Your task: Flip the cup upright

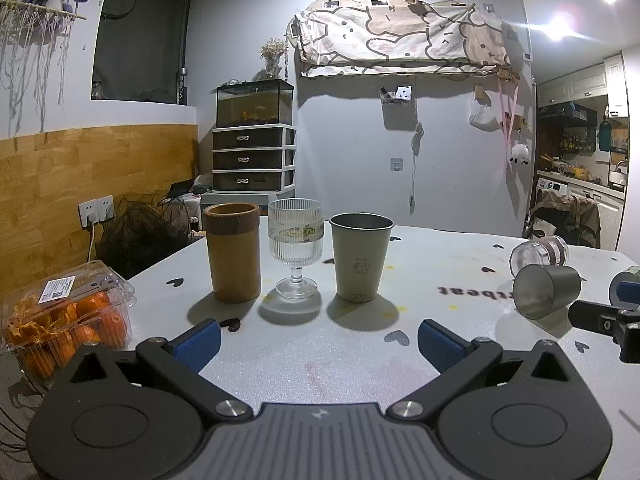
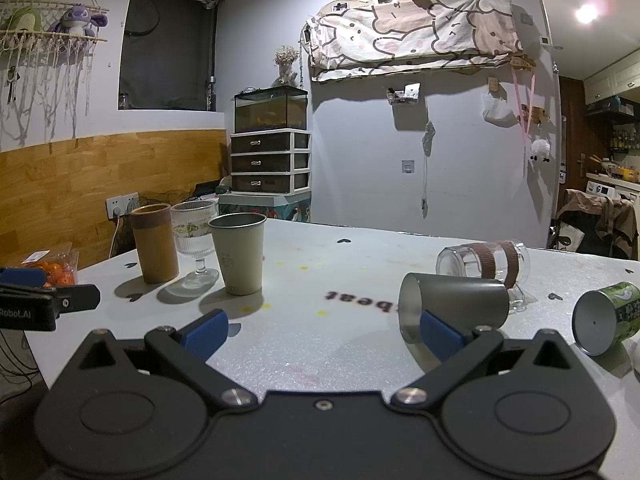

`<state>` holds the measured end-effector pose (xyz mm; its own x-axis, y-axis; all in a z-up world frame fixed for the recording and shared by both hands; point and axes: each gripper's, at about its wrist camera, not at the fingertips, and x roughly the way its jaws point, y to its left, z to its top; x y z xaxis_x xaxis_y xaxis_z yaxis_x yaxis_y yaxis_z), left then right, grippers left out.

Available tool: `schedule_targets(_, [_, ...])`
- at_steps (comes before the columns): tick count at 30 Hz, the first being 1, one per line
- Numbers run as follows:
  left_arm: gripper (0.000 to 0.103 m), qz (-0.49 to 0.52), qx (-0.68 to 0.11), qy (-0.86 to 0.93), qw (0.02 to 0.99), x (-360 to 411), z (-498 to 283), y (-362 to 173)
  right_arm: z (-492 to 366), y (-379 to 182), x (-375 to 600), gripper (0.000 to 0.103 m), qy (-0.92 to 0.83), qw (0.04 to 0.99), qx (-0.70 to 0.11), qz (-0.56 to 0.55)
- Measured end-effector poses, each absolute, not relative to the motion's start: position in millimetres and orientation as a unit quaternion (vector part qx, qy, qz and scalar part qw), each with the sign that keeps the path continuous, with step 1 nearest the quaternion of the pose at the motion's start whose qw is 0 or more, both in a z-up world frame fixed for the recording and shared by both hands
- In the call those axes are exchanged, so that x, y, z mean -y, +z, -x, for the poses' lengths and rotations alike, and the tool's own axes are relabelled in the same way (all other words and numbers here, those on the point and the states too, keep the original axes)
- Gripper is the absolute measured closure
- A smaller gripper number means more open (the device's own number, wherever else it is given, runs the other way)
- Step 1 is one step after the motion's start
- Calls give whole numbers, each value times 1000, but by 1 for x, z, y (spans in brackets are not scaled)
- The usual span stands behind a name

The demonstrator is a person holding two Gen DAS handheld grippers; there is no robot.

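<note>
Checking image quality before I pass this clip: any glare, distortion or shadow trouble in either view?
Left wrist: ceiling lights flare at the upper right; fisheye bends the walls; the metal cup casts a soft shadow toward the camera. Right wrist: one flaring lamp, dark vignette corners, the tipped grey cup sharp, partly behind a blue pad of the right gripper.
</note>
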<state>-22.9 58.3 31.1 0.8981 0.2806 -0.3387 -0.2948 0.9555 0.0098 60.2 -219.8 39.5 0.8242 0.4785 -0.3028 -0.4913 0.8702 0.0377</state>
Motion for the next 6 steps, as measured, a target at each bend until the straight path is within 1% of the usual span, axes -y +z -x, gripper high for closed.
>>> schedule_targets(6, [0, 20, -171, 148, 974, -58, 23, 30, -60, 39, 220, 0, 254, 955, -153, 21])
